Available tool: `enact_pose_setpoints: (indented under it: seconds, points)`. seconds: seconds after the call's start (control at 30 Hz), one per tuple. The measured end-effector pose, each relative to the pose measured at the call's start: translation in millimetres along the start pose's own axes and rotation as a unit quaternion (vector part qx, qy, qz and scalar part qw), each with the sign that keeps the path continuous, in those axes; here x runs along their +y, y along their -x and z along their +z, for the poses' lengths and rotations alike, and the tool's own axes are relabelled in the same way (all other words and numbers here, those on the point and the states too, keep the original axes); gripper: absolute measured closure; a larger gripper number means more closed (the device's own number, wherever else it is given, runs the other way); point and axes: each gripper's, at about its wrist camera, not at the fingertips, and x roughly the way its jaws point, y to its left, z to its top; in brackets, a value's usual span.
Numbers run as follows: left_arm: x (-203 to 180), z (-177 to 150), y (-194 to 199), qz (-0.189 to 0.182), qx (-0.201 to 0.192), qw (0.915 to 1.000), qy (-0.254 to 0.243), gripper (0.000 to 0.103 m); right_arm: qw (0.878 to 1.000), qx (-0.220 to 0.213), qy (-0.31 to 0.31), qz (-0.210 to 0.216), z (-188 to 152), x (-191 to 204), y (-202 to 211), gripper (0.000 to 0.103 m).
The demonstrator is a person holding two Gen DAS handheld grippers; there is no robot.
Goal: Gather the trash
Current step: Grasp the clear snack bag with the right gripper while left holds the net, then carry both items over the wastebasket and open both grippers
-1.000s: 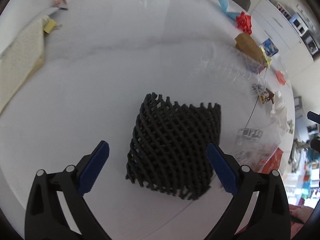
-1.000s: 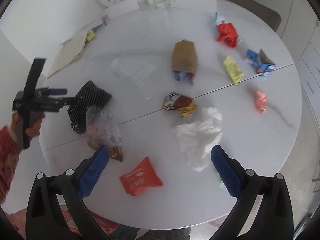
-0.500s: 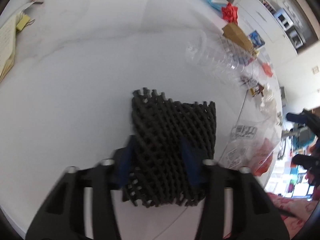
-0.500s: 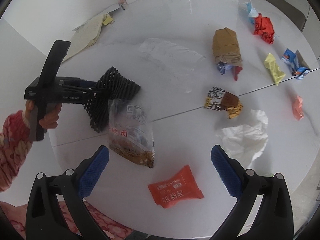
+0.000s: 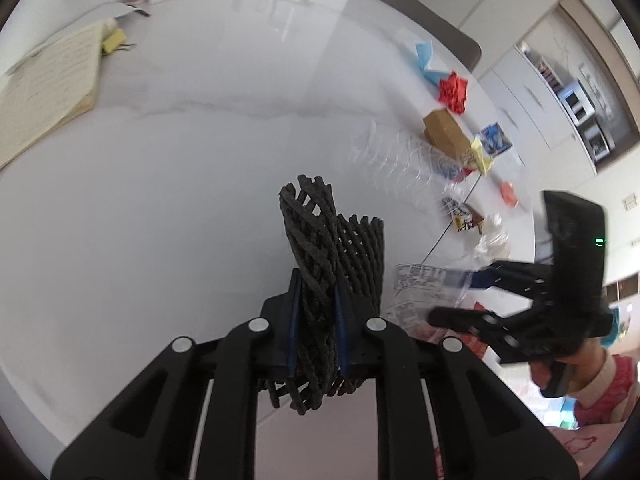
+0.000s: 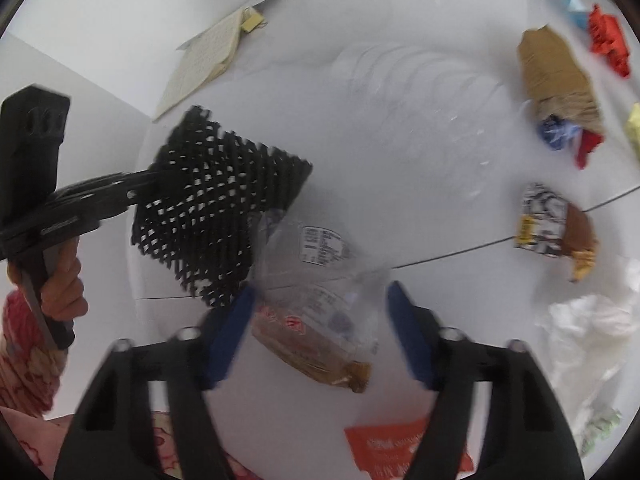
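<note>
My left gripper [image 5: 316,316] is shut on a black foam mesh sleeve [image 5: 324,248] and holds it folded, lifted off the white round table [image 5: 160,184]. The sleeve also shows in the right wrist view [image 6: 216,208], held by the left gripper [image 6: 140,188]. My right gripper [image 6: 320,320] is open, its blue pads on either side of a clear plastic snack bag [image 6: 316,300] lying on the table. In the left wrist view the right gripper [image 5: 460,292] reaches the same bag [image 5: 420,284].
Other trash lies on the table: an orange packet [image 6: 396,444], a white crumpled tissue [image 6: 592,320], a brown-and-black wrapper [image 6: 552,224], a brown paper bag [image 6: 556,72], red paper [image 6: 608,36], a clear ribbed tray [image 6: 408,92]. A notebook [image 6: 200,64] lies at the far left.
My left gripper closed on the mesh sleeve and lifted it. My right gripper moved left and down to straddle the clear snack bag, its pads narrowing.
</note>
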Motion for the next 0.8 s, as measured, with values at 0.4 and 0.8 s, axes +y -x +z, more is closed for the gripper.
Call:
enact_pose_setpoints:
  seconds: [0.4,0.8]
  points:
    - [-103,-4,56,-0.030,-0.039,0.9950,-0.087,0.089,0.996,-0.074,-0.012,-0.044,-47,-16,110,0.072]
    - [-361,-58,-44,-0.133,0.059,0.9563,-0.254,0.089,0.953,-0.138,-0.149,-0.225,-220,-173,298,0.068]
